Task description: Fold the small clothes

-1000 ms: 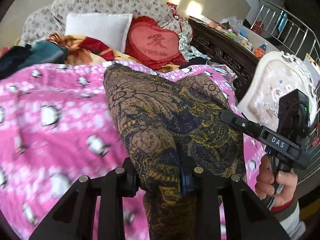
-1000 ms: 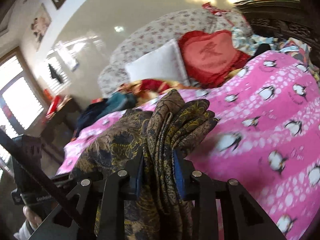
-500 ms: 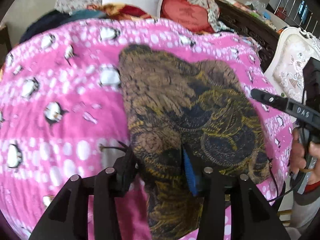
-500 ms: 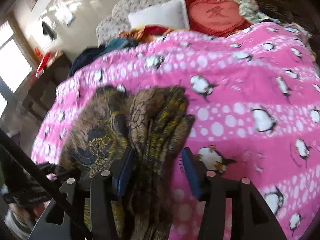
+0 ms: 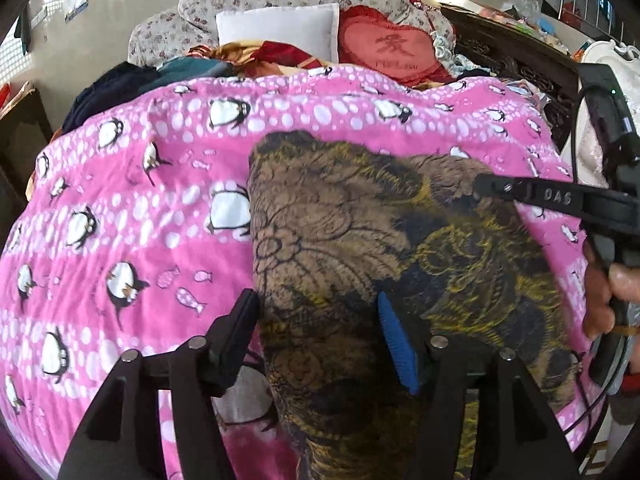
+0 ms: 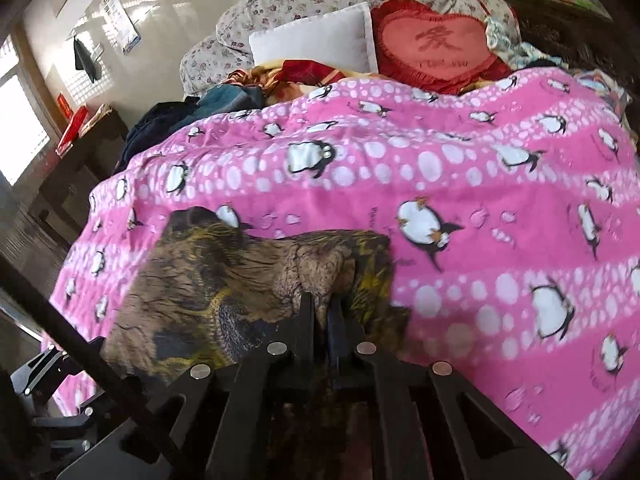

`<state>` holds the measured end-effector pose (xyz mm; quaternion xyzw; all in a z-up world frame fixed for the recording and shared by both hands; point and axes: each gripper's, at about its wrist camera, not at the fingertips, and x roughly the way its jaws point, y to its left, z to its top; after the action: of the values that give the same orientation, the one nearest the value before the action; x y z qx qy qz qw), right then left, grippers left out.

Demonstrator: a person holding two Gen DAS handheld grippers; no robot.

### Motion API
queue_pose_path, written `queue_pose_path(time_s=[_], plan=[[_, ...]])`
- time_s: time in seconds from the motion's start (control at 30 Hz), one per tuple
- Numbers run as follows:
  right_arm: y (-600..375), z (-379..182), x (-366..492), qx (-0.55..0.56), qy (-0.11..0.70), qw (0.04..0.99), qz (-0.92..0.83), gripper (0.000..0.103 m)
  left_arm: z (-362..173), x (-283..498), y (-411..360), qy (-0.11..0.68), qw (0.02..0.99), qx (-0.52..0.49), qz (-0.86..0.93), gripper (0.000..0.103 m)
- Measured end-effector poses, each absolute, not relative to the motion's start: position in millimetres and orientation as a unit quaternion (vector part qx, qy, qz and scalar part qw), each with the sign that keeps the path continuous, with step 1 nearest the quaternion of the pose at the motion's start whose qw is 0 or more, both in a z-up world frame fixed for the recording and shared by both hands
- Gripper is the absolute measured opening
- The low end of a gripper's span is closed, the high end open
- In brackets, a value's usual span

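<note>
A brown, black and yellow patterned garment (image 5: 360,240) lies spread on the pink penguin blanket (image 5: 140,200). My left gripper (image 5: 316,332) is open, its fingers on either side of the garment's near edge. In the right wrist view the garment (image 6: 224,280) lies at lower left. My right gripper (image 6: 324,312) is shut on a bunched fold of the garment at its right edge. The right gripper also shows in the left wrist view (image 5: 560,200), held by a hand at the right.
A white pillow (image 5: 276,28) and a red heart cushion (image 5: 392,48) lie at the head of the bed, with dark clothes (image 5: 120,84) piled at far left. A dark carved frame (image 5: 512,64) and a white chair (image 5: 608,60) stand at the right.
The garment came down from being held up and now lies on the blanket. My left gripper opened wide. My right gripper opened half a second ago, then shut on a fold.
</note>
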<state>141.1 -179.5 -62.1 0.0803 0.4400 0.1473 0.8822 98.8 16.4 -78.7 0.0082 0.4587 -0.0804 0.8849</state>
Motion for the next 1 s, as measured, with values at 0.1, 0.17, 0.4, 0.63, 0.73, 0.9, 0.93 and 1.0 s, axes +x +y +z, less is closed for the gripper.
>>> queue_pose_path(time_s=[0.1,0.17,0.4,0.63,0.73,0.9,0.93,1.0], plan=[[-189,-72,149,0.055,0.441,0.889,0.107,0.005,-91,103,21,0.471,0.879,-0.011,-0.080,0.070],[-192,-80,152,0.058,0.451,0.885,0.104,0.005,-92,104,22,0.473,0.877,-0.020,-0.079,0.070],[-187,-29,95,0.051,0.416,0.894,0.157,0.013,-88,95,23,0.476,0.876,-0.025,-0.073,0.070],[-146,-49,47,-0.004,0.442,0.875,0.197,0.034,-88,85,24,0.477,0.876,-0.035,-0.063,0.075],[-165,-73,42,0.003,0.454,0.879,0.148,0.038,-85,77,23,0.469,0.881,-0.026,-0.055,0.076],[-184,-64,25,0.066,0.438,0.882,0.159,0.041,-81,68,23,0.457,0.888,-0.017,-0.040,0.076],[-181,-59,18,0.055,0.431,0.887,0.159,0.042,-80,66,23,0.456,0.889,-0.017,-0.037,0.076],[-175,-48,8,0.033,0.419,0.893,0.160,0.042,-79,63,24,0.453,0.891,-0.017,-0.034,0.076]])
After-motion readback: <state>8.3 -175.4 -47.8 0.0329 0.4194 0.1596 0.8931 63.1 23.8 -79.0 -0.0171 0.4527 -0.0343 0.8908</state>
